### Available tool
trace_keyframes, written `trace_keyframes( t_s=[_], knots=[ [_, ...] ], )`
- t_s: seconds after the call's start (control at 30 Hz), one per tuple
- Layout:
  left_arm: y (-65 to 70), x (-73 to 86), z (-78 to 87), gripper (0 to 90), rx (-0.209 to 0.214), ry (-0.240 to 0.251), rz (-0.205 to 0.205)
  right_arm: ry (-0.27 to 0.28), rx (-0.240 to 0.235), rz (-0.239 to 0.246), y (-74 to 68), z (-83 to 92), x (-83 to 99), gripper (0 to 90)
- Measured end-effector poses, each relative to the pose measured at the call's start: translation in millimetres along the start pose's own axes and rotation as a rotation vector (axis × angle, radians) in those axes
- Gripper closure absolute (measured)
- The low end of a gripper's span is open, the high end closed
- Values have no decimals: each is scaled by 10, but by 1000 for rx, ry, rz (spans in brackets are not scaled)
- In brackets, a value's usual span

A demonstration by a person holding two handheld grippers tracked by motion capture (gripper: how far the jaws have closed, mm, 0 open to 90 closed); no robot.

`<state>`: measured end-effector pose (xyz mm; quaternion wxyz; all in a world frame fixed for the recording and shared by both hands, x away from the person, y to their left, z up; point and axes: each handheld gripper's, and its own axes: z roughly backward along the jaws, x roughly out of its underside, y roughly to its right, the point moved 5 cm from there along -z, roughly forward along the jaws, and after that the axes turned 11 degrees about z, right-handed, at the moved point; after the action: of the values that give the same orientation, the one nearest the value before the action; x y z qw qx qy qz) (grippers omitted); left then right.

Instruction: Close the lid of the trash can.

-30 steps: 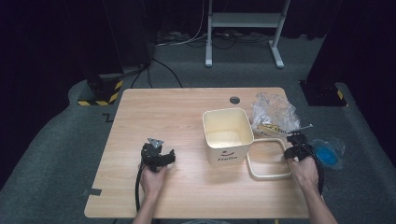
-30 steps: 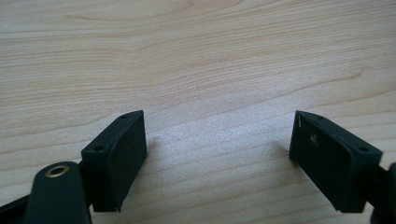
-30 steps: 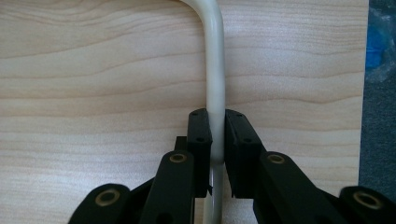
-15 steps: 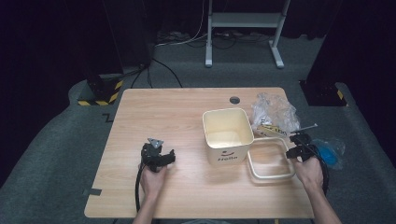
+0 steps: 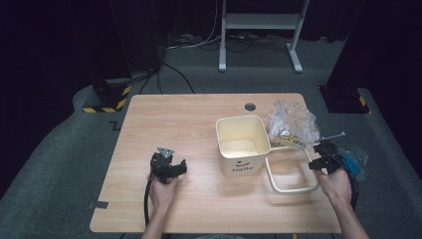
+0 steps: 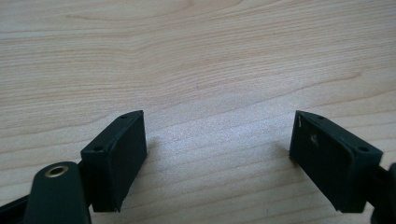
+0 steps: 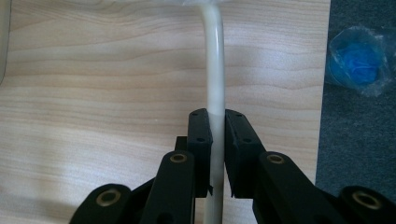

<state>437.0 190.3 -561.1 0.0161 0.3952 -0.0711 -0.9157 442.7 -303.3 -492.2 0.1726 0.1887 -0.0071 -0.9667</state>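
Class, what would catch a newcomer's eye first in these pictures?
The cream bin with a smiley and "Hello" stands mid-table, its frame lying to its right. The right gripper is clamped on that frame's bar. The left gripper rests open on bare table; a crinkled clear bag lies behind the bin.

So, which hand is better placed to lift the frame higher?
Right: its tongs are shut on the cream frame beside the bin. The left tongs are open over bare table.

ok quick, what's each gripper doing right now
left gripper: open, nothing between its jaws, above the table.
right gripper: shut on the cream frame.
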Motion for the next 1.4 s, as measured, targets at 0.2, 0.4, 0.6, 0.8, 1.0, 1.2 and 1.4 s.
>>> trace_keyframes(
  t_s=[0.2, 0.4, 0.6, 0.8, 1.0, 1.2, 1.4],
  knots=[
    [0, 0, 0, 188, 1, 0, 1, -7, 11, 3, 4, 66, 42, 815],
    [0, 0, 0, 188, 0, 0, 1, -16, -4, 3, -15, 114, 64, 815],
    [1, 0, 0, 188, 0, 0, 0, -4, -3, 16, -24, 248, 85, 815],
    [0, 0, 0, 188, 0, 0, 0, -1, -10, 14, -16, 292, 91, 816],
    [0, 0, 0, 188, 0, 0, 0, 11, -3, 26, -23, 415, 77, 816],
    [0, 0, -1, 188, 0, 0, 0, 35, -1, 22, 6, 574, 41, 817],
    [0, 0, 0, 188, 0, 0, 0, 51, 0, 23, 13, 690, -11, 817]
  ],
)
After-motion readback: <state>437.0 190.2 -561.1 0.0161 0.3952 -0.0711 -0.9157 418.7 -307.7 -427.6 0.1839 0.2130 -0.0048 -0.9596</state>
